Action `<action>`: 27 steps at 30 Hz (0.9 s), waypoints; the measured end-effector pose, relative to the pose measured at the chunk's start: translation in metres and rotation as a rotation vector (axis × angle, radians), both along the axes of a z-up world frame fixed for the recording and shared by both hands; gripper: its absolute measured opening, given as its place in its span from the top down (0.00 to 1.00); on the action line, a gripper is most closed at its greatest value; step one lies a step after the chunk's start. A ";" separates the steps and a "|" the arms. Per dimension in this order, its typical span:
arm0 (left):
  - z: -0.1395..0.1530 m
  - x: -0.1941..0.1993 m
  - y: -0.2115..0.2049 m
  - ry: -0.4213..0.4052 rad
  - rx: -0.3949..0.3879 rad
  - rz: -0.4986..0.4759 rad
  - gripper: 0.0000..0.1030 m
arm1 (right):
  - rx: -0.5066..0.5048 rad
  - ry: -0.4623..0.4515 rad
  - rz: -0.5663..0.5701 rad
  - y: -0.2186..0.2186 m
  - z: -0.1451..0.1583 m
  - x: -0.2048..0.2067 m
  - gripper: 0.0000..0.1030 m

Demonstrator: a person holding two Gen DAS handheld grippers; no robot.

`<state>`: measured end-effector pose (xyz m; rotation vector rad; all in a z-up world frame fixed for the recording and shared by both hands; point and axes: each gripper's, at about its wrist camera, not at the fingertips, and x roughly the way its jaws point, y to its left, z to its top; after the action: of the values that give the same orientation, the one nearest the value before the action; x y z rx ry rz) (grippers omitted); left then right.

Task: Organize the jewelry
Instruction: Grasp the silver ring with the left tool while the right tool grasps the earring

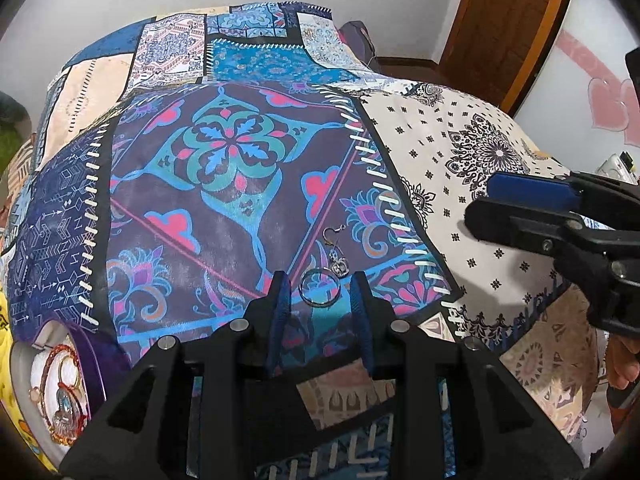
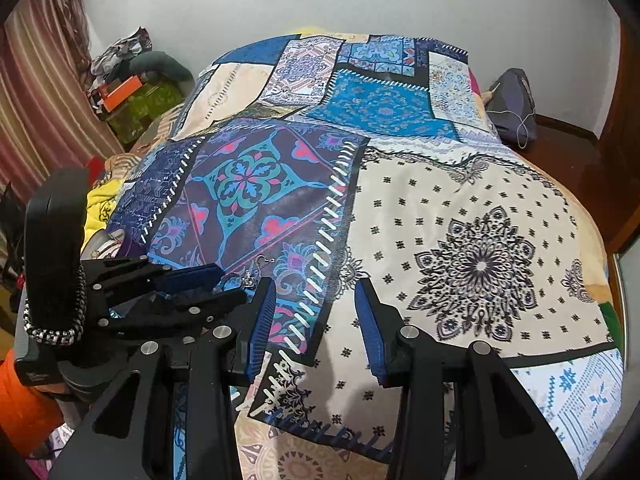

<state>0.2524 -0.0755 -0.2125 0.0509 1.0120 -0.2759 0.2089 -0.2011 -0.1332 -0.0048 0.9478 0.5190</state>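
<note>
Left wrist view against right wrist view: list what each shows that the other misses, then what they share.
Only the left wrist view shows the ring between the open left gripper fingers and the tray of bangles. Only the right wrist view shows the striped curtain and the open, empty right gripper. Both show the hook earring on the patchwork bedspread.

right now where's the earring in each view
Left wrist: earring lies low centre, between the left fingers' tips.
Right wrist: earring sits left of centre, partly hidden behind the left gripper.
Shared landmark: white stitch line just right of it.
</note>
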 end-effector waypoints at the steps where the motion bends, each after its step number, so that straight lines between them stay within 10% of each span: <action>1: 0.000 0.001 0.000 -0.007 0.006 0.002 0.79 | 0.002 0.001 0.003 0.001 0.000 0.000 0.64; 20: 0.022 -0.023 0.041 -0.085 -0.025 0.069 0.80 | -0.041 0.080 0.121 0.059 -0.029 0.010 0.64; 27: 0.021 -0.022 0.048 -0.083 -0.058 0.077 0.80 | -0.105 0.072 0.136 0.073 -0.040 0.009 0.85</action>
<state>0.2305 -0.0279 -0.1912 -0.0292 0.9204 -0.2310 0.2177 -0.1284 -0.1733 -0.1465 1.0493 0.5976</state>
